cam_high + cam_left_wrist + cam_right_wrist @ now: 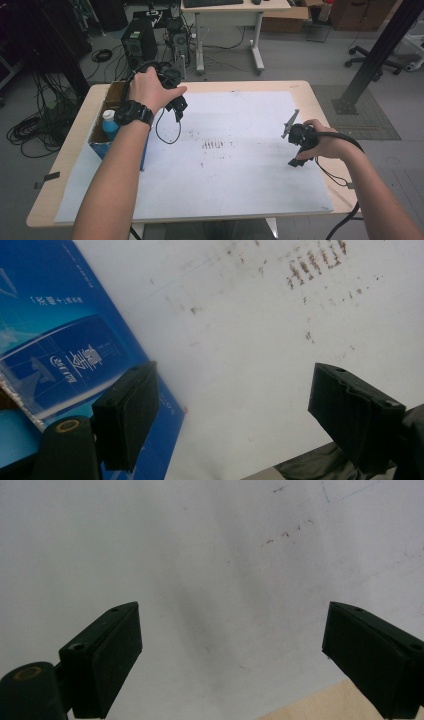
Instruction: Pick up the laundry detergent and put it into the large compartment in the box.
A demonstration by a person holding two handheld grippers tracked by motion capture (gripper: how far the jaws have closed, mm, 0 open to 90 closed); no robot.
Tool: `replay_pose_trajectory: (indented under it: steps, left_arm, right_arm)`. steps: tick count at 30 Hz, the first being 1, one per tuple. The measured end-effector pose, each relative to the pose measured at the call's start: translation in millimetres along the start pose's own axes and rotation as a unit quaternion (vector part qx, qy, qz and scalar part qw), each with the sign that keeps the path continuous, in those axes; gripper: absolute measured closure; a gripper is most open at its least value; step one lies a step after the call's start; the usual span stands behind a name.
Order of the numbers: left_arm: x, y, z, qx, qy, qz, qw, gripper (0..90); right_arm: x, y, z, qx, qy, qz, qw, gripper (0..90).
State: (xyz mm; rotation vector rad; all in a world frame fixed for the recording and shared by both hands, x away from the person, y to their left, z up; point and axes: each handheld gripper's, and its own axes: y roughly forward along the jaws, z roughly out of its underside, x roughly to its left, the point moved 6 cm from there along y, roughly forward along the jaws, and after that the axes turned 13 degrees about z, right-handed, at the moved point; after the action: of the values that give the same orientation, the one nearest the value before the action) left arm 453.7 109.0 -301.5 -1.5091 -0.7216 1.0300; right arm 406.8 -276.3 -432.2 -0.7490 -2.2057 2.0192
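white paper (pixel 240 170) covers most of a pale wooden table (pixel 320 107) in a cluttered workroom, its middle marked by a patch of brown smudges (pixel 215 145). nearest the camera, a person's two forearms come in from below, each hand carrying a black two-jaw tool. the right gripper (pixel 295 162) hangs low over bare paper near the table's right edge, jaws spread wide with nothing between them (its own view shows blank sheet and a corner of wood), likely parked there to keep out of the way. farther in, the left gripper (pixel 179 114) hovers just beside a blue cardboard box (pixel 100 145) on the table's left side, its jaws also wide apart and empty; in the left gripper view one jaw overlaps the box's printed blue flap (pixel 60 350), which suggests the hand is lining up on the box or its contents. a blue bottle with a white cap (pixel 108 125) stands upright inside the box, partly hidden by the left wrist and its black watch (pixel 134 114). the box wall and the flap look like the main obstacles to a clean reach. beyond the table: a computer tower (pixel 138 42), tangled cables (pixel 30 130) on the floor, a desk (pixel 235 10) and an office chair (pixel 372 60).
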Motion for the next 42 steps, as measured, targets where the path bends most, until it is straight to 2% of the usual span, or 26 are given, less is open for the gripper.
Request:
replay_pose_trajectory:
  steps: [10, 13, 15, 26, 42]
  left_arm:
    - [-2.2, 12.4, 0.0, 0.004, 0.003, 0.006, 1.0000, 20.8]
    - [-2.3, 14.8, 0.6, 0.008, 0.004, 0.000, 1.0000, 20.7]
    - [-3.1, 16.0, 1.0, 0.007, 0.003, 0.006, 1.0000, 20.8]
    - [-3.2, 25.2, 2.2, 0.009, 0.002, 0.011, 0.9999, 20.8]
    - [-8.4, 28.6, 1.1, 0.012, 0.009, 0.007, 0.9999, 20.7]
  right_arm:
    - [1.5, 2.6, -0.5, 0.001, -0.001, -0.002, 1.0000, 9.2]
    - [2.2, 3.0, -1.2, 0.001, -0.001, -0.001, 1.0000, 9.2]
    - [2.5, 2.8, -1.4, 0.000, -0.002, -0.001, 1.0000, 9.2]
    - [2.4, 1.0, -1.4, -0.001, -0.002, 0.001, 1.0000, 9.2]
    - [3.4, -0.8, -3.5, -0.002, -0.006, 0.001, 1.0000, 9.2]
